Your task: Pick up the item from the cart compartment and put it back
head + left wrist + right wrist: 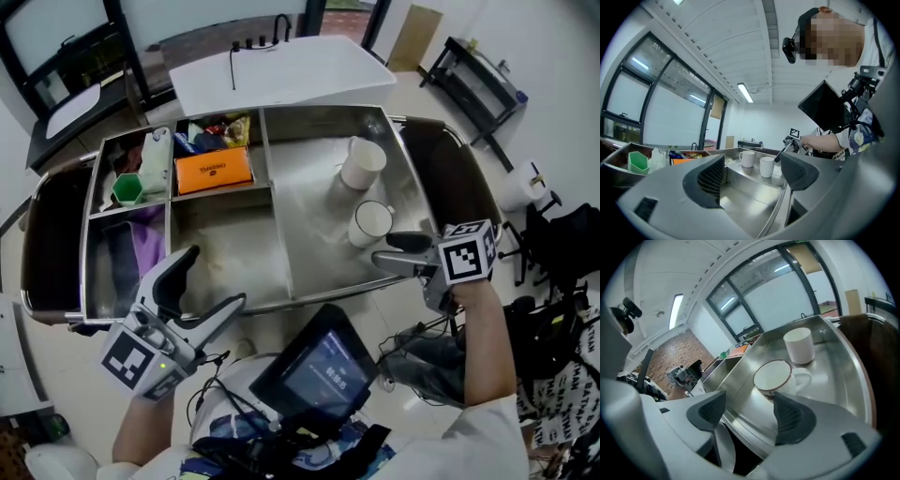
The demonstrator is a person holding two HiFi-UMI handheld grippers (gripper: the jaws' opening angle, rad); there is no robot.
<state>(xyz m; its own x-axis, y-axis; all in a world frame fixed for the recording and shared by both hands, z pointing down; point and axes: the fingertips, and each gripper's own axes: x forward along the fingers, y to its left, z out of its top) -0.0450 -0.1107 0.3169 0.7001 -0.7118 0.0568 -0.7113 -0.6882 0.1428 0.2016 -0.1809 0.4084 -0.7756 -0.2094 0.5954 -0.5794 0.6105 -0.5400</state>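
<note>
Right gripper (389,251) sits at the near-right edge of the cart (309,298), levelled at the nearer of 2 white mugs in the large steel compartment (309,206); near mug (370,223) stands upright, brown-rimmed, handle turned to the gripper's right, and the far mug (362,163) stands well behind it. In the right gripper view the fingers (790,418) are apart with nothing between them; the near mug (776,376) lies just beyond the tips, the right-hand finger close under its base, contact not clear. Judgement: this is the approach to a pick, the low shallow angle chosen so the fingers can straddle the mug wall or handle without tipping it. Left gripper (211,279) hangs outside the cart's front edge, over the floor, fingers (712,176) wide apart and empty; likely parked there to keep the compartment free. Side compartments hold an orange box (214,171) and a green cup (127,189), both untouched. Risk: the smooth steel floor may let the mug slide if 1 finger lands first.
</note>
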